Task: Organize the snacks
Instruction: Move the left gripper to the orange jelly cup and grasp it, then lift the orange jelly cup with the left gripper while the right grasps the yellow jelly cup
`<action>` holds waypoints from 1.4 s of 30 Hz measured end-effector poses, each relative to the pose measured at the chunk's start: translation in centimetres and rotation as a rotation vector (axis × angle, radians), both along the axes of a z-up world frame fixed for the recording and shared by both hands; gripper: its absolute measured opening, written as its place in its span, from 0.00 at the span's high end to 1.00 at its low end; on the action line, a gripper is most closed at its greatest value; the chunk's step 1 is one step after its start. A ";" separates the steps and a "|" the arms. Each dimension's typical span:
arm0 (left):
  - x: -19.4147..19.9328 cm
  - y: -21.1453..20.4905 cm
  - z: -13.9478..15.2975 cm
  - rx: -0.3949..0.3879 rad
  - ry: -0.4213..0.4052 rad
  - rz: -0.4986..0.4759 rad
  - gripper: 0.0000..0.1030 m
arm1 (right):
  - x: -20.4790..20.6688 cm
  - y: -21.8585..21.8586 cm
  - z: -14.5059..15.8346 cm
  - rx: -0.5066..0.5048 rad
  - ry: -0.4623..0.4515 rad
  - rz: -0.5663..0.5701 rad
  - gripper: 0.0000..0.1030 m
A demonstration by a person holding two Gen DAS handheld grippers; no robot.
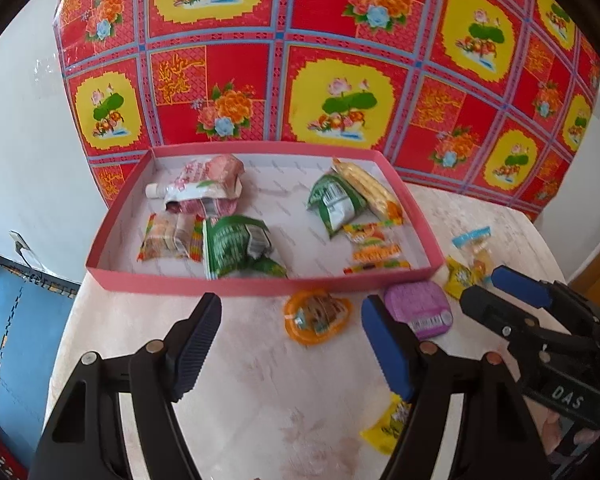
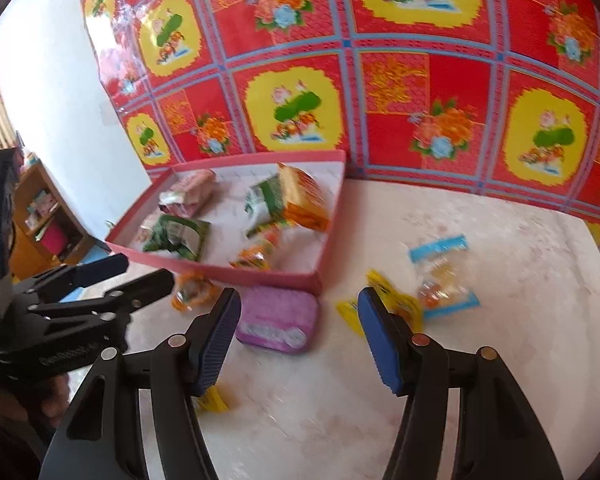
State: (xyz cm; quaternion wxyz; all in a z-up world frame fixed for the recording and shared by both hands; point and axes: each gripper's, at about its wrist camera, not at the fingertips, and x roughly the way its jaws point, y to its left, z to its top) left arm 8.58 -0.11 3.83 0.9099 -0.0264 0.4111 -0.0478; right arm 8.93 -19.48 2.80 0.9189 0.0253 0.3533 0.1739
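The pink tray (image 1: 260, 284) stands on the pale worktop (image 1: 260, 392) and holds several snack packets, among them a green packet (image 1: 236, 246). Just in front of the tray lie an orange snack (image 1: 316, 316) and a purple snack (image 1: 418, 308). Both the left hand-held gripper (image 1: 290, 344) and the right hand-held gripper (image 2: 300, 340) hang above the worktop near the tray, jaws apart and holding nothing.

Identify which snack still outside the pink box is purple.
The purple packet, lying on the table just before the box's front wall; its neighbours are orange, yellow and blue.
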 end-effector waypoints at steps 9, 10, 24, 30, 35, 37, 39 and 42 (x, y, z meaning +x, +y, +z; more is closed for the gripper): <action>-0.1 -0.8 -1.8 -0.002 0.050 -0.024 0.26 | -0.8 -3.1 -1.8 -0.045 0.038 -0.088 0.39; 0.0 -0.8 -1.9 0.002 0.051 -0.025 0.26 | -0.8 -3.3 -2.0 -0.048 0.043 -0.093 0.39; 1.6 -1.4 -3.3 0.020 0.070 -0.015 0.26 | -0.3 -3.6 -3.9 -0.112 0.075 -0.114 0.39; 2.0 -1.4 -3.7 0.023 0.074 -0.001 0.28 | 0.0 -3.3 -3.9 -0.126 0.072 -0.119 0.39; 2.0 -1.2 -3.7 0.040 0.061 0.015 0.40 | 0.8 -3.1 -3.6 -0.115 0.073 -0.118 0.39; 1.9 -1.3 -3.8 0.076 0.052 0.023 0.50 | 1.2 -3.0 -3.4 -0.108 0.062 -0.120 0.39; 1.7 -1.1 -3.9 0.086 0.043 0.030 0.54 | 1.7 -2.9 -3.1 -0.096 0.056 -0.124 0.39; 1.6 -0.8 -4.0 0.070 0.034 0.030 0.54 | 2.4 -2.9 -3.0 -0.067 0.058 -0.128 0.39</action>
